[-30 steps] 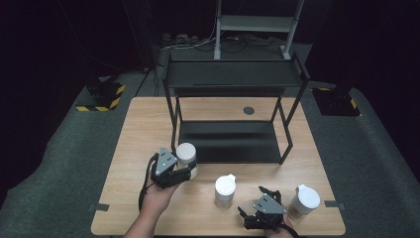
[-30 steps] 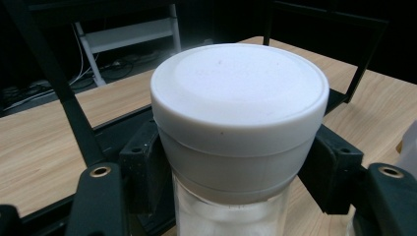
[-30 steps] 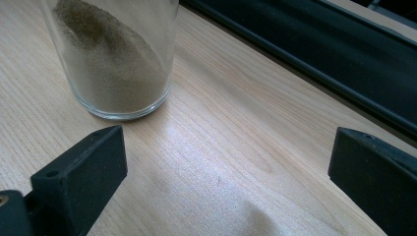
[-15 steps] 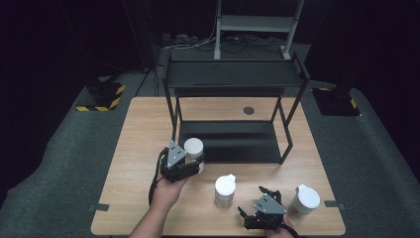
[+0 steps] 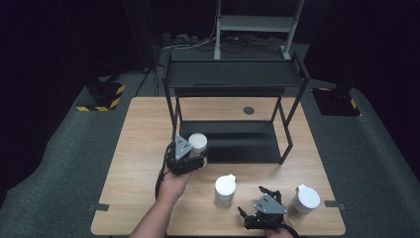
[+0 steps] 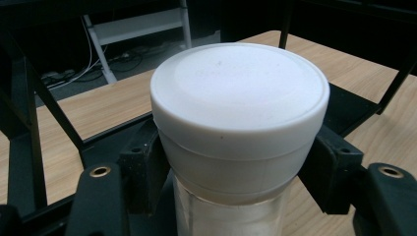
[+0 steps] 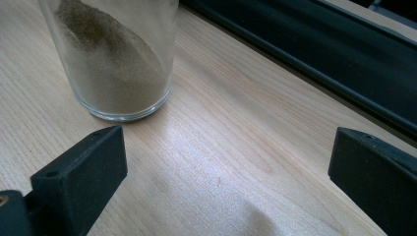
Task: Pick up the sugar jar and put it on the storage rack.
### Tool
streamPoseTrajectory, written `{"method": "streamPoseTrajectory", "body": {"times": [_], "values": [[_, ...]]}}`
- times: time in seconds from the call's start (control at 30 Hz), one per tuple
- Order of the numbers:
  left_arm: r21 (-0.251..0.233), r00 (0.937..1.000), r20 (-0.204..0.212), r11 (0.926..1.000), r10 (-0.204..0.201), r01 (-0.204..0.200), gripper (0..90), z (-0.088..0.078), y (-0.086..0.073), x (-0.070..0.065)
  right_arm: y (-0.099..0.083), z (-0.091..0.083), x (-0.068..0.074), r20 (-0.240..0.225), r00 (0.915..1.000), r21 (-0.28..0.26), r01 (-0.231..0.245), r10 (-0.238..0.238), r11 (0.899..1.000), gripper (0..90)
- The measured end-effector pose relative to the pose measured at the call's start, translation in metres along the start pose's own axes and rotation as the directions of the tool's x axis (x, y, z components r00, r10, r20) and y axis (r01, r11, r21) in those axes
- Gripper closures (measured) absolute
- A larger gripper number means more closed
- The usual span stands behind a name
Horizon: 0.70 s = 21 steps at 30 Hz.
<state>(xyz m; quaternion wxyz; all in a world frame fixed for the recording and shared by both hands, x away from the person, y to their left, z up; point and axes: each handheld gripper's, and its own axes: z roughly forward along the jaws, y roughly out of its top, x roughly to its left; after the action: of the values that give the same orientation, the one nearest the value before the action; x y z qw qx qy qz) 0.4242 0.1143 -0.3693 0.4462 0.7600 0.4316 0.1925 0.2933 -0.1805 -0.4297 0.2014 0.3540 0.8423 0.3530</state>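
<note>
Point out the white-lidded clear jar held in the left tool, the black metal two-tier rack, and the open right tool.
White-lidded clear jar (image 6: 240, 93): left gripper view, top of its lid.
Black metal two-tier rack (image 5: 233, 74): high view, top shelf surface.
Right tool (image 5: 256, 214): high view, between its open jaws.

A black two-tier rack (image 5: 233, 74) stands on the wooden table (image 5: 138, 129), two white-lidded jars (image 5: 225, 191) nearby.

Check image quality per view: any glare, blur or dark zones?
High view: the table is evenly lit, its surroundings nearly black, the picture soft. Left gripper view: the jar's white lid, clamped in the left hand-held gripper, is bright and close to washed out; the background stays dim. Right gripper view: a pale sheen on the wood by the glass jar, sharp up close.
</note>
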Motion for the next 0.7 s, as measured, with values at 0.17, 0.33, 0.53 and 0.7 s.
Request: {"method": "streamPoseTrajectory", "body": {"times": [0.17, 0.33, 0.53, 0.7], "values": [[0.012, 1.0, -0.008, 0.9999, 0.003, -0.003, 34.4, 0.008, 0.003, 0.0, 0.0, 0.0, 0.0, 0.0, 1.0, 0.0, 0.002, -0.002, 1.0, 0.5], [0.016, 0.9999, -0.011, 0.9998, -0.006, 0.007, 34.3, 0.016, 0.005, -0.001, 0.0, 0.0, 0.0, -0.002, 1.0, -0.003, 0.003, -0.003, 1.0, 0.5], [0.029, 0.9998, -0.021, 0.9996, -0.005, 0.006, 34.3, 0.026, 0.006, -0.003, 0.0, 0.0, 0.0, -0.003, 1.0, -0.005, 0.006, -0.006, 1.0, 0.5], [0.042, 0.9993, -0.034, 0.999, -0.012, 0.013, 34.3, 0.034, 0.007, 0.0, 0.0, 0.0, 0.0, -0.003, 1.0, -0.008, 0.006, -0.006, 1.0, 0.5]]}}
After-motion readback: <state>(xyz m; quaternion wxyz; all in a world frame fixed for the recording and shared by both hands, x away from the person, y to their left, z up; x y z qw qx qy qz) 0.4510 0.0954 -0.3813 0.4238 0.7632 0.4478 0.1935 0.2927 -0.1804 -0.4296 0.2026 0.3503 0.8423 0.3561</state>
